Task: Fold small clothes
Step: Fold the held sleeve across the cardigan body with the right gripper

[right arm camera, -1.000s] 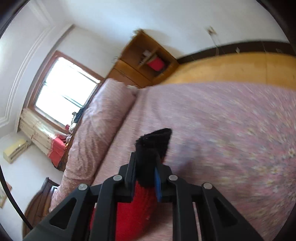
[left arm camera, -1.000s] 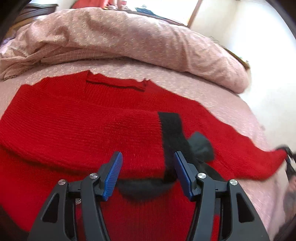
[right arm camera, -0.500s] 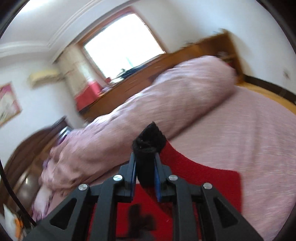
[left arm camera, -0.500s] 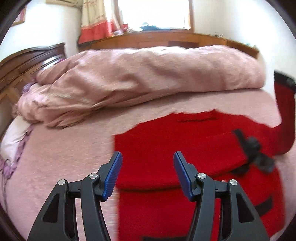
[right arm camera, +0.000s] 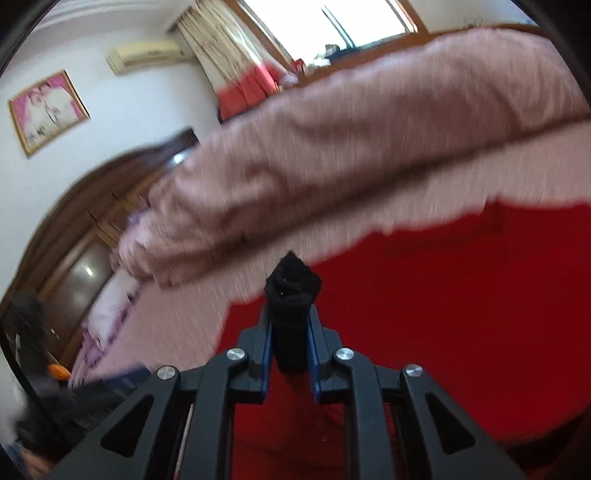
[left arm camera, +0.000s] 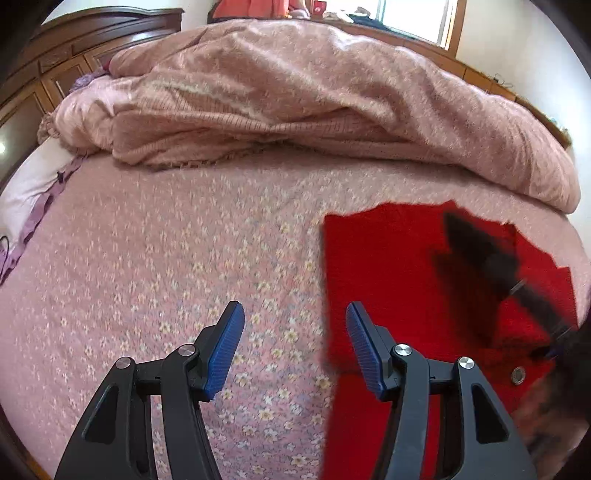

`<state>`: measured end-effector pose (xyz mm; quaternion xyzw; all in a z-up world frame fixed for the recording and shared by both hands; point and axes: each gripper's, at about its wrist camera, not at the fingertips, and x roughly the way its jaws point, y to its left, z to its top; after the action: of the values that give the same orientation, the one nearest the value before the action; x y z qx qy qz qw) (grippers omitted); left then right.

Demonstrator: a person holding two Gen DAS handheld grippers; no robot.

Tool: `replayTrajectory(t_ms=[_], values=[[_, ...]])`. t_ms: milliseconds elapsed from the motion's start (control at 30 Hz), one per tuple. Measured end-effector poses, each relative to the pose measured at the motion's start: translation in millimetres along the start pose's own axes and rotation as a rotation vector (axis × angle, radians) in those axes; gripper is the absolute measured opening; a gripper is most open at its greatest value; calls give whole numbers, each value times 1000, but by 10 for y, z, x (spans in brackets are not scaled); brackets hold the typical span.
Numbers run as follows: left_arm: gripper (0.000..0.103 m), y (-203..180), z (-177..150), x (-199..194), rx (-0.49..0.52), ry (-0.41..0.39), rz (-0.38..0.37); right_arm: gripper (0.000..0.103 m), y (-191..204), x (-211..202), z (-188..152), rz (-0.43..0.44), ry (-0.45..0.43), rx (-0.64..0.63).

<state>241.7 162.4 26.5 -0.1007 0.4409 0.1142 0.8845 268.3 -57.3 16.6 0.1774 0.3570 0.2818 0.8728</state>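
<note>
- the left claw (left arm camera: 293,343) hovers with its blue pads (left arm camera: 226,345) set apart and nothing between them; one pad sits over the flowered pink bedspread (left arm camera: 166,266), the other over the left edge of the red knit sweater (left arm camera: 384,266).
- the right claw (right arm camera: 290,325) is clamped on the sweater's black cuff (right arm camera: 291,291), which bunches up out of the pads; the view is smeared by motion.
- the red knit sweater lies flat on the bedspread, partly folded, with a straight left edge; in the left wrist view it lies to the right of the left claw.
- a blurred dark shape (left arm camera: 491,254) crosses above the sweater's right part; it looks like the right claw with the cuff, though the blur hides details.
- a small round metal snap (left arm camera: 518,375) sits near the sweater's right side.
- beyond the sweater a rumpled pink quilt (left arm camera: 295,92) is heaped across the bed.
- beyond the quilt stand a dark wooden headboard (left arm camera: 74,44) and a bright window (right arm camera: 332,18) with a curtain.
- a framed picture (right arm camera: 48,110) and an air conditioner (right arm camera: 147,55) hang on the wall past the headboard.
</note>
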Motion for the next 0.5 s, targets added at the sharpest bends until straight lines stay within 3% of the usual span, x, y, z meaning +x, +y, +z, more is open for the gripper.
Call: replayTrajectory(t_ms=[167, 333, 500], values=[[52, -91, 86, -20, 37, -27, -2, 16, 20, 137, -203, -4, 36, -44], [52, -81, 76, 75, 21, 15, -5, 19, 13, 210, -252, -20, 65, -51], [52, -41, 80, 71, -10, 16, 1, 17, 123, 162, -233, -11, 23, -93]])
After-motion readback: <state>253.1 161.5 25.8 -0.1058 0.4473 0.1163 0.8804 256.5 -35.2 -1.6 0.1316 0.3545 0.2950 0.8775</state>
